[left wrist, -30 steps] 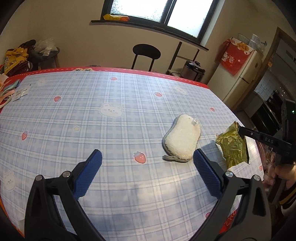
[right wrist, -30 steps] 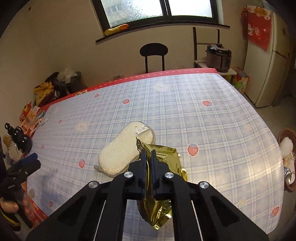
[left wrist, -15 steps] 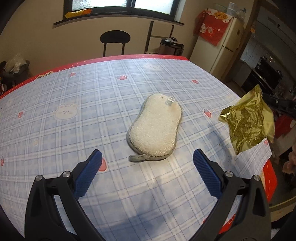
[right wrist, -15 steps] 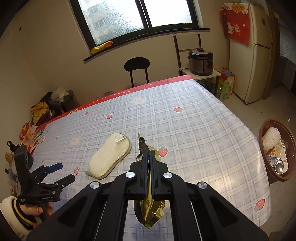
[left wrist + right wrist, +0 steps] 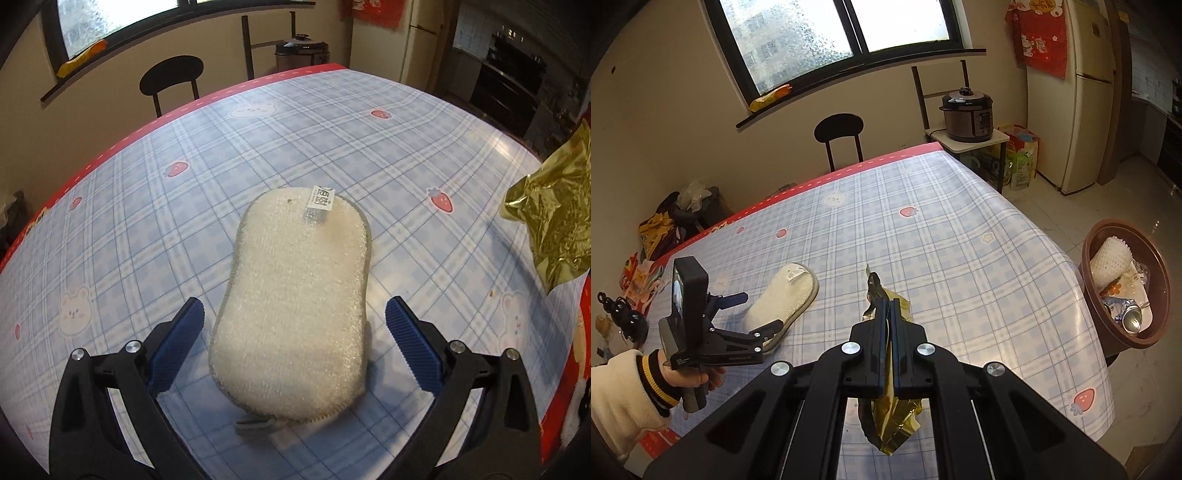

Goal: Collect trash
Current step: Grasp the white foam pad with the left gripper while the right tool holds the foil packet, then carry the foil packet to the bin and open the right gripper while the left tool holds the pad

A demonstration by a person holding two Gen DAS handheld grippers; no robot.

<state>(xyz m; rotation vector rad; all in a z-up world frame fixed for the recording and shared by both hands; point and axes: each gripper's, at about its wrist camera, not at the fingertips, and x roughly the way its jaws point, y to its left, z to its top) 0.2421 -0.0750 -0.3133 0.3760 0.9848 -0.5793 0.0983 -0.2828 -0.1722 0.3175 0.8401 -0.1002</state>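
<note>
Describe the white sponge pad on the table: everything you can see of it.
The sponge pad is an oblong, rounded cream pad of fluffy fibre with a grey stitched edge, a small printed label at its far end and a grey loop at the near end. It lies flat on the checked tablecloth, between the left tool's open blue pads, untouched.

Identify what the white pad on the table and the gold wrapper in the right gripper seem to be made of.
White pad: looks like fluffy microfibre or terry cloth with a stitched grey edge and sewn label. Gold wrapper: appears to be thin metallised foil or film, shiny and sharply creased.
</note>
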